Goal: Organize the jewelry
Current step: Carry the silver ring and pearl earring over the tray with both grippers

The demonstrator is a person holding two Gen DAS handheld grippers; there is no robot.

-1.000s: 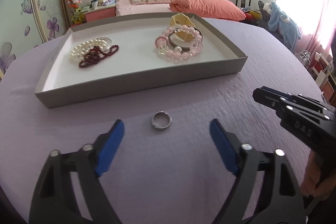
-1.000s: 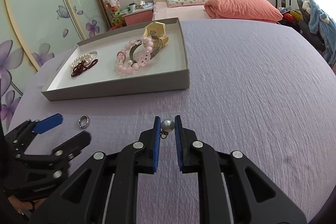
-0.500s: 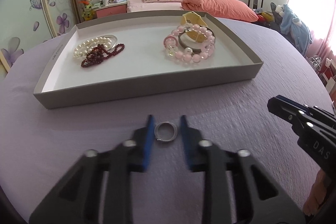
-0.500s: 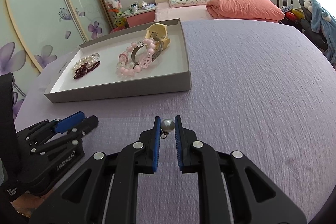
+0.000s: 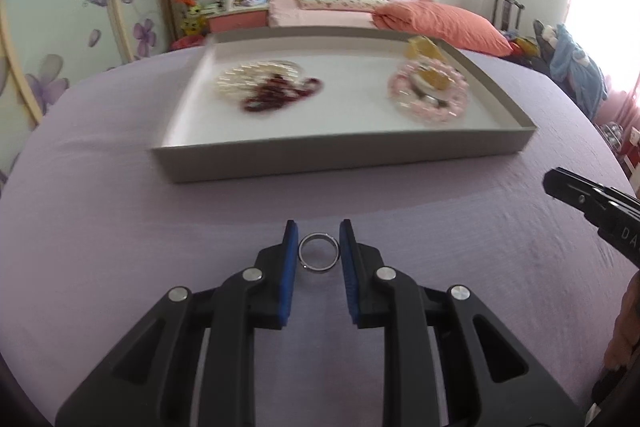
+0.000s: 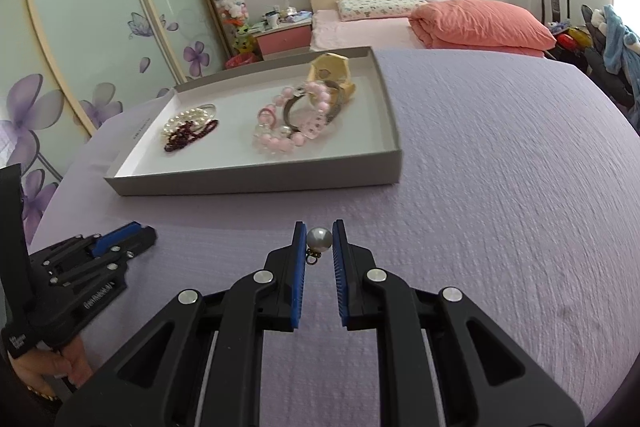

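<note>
left gripper (image 5: 319, 247), bottom centre: blue pads clamped on a plain silver metal ring (image 5: 319, 258), having just closed, likely for carrying to the tray. right gripper (image 6: 319, 239), bottom centre: pinching a grey pearl pendant (image 6: 318, 240). shallow grey cardboard tray (image 6: 256, 178), mid-frame: white pearl strand (image 6: 188, 117) left, pink bead bracelets (image 6: 280, 139) right, sorted apart.

Polished metal ring (image 5: 319, 258), glossy pearl bead (image 6: 319, 239), matt grey card tray (image 6: 256, 182), finely ribbed lilac cloth (image 6: 500, 187) over table, ridged blue tool pads (image 6: 339, 275).
</note>
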